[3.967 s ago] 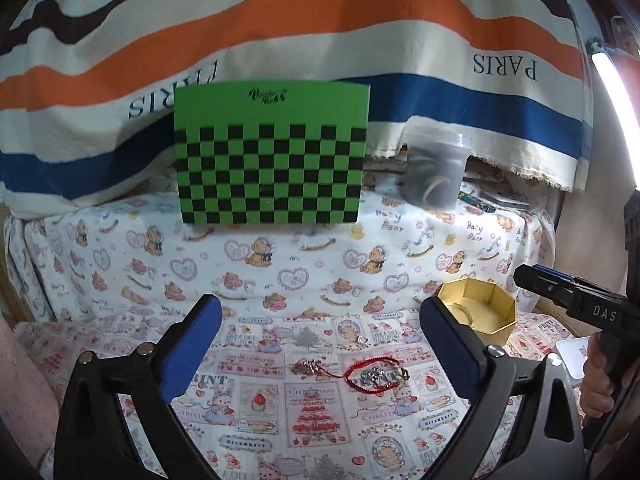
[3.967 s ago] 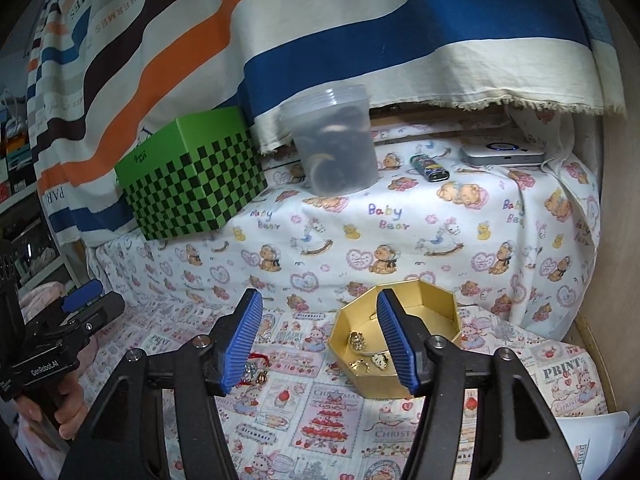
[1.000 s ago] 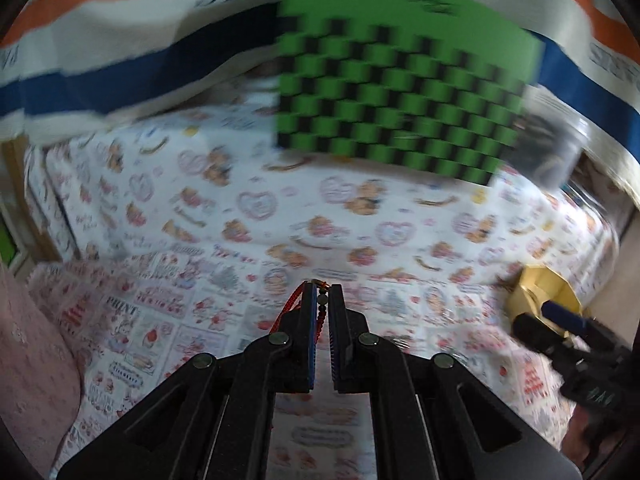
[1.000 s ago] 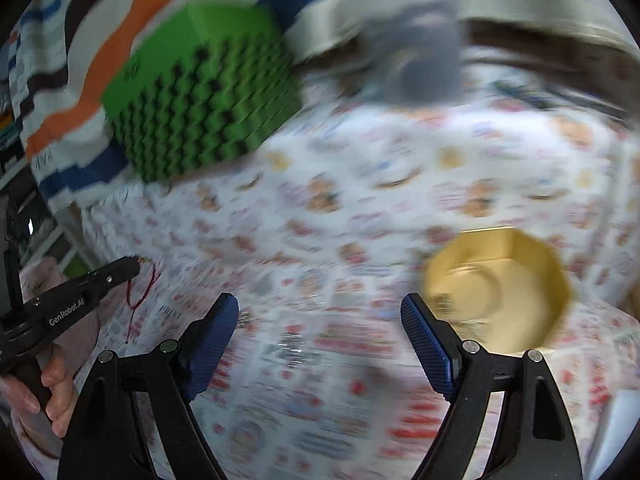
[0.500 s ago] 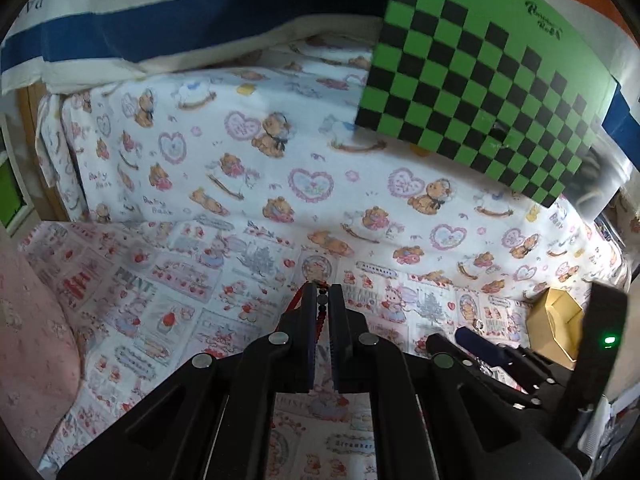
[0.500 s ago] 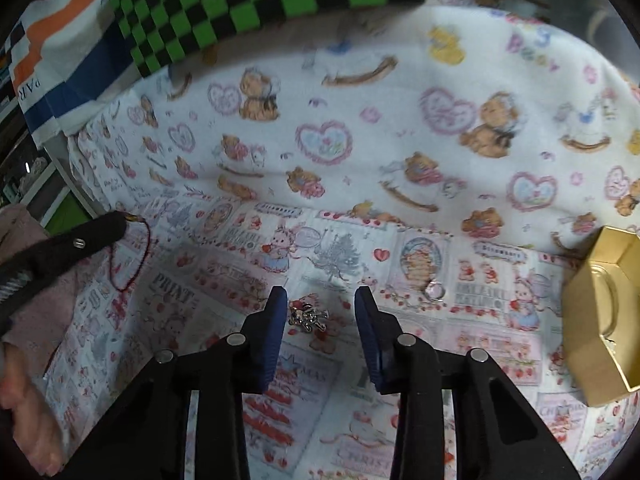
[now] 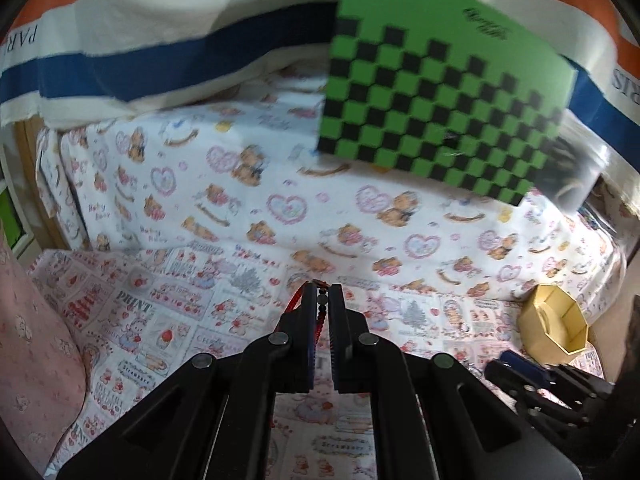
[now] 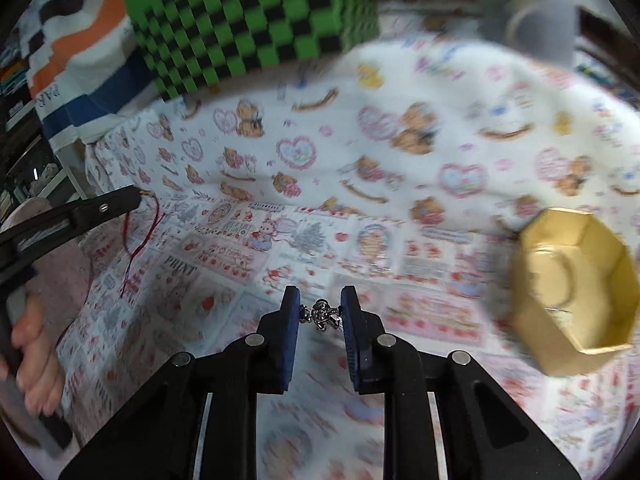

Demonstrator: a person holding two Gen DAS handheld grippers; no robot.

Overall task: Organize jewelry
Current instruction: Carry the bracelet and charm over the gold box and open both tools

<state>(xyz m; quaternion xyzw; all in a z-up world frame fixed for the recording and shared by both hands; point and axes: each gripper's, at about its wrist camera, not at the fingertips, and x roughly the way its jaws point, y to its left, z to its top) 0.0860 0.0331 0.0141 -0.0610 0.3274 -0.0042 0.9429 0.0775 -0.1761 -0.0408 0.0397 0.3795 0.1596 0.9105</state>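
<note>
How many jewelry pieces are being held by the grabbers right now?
2. A red string bracelet hangs from the shut left gripper. A silver charm cluster sits between the right gripper fingers, whose jaws have just been closing. More may hide in the gold box.

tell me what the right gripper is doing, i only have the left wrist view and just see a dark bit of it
observer: In the right wrist view the right gripper's jaws have just been closing, and a silver charm cluster sits between the pads, touching both.
operator: ok and how much of my red cord is hanging out the far side
observer: From that side a loose loop of the red cord hangs under the tip of the left gripper, with a thin tail trailing lower.
</note>
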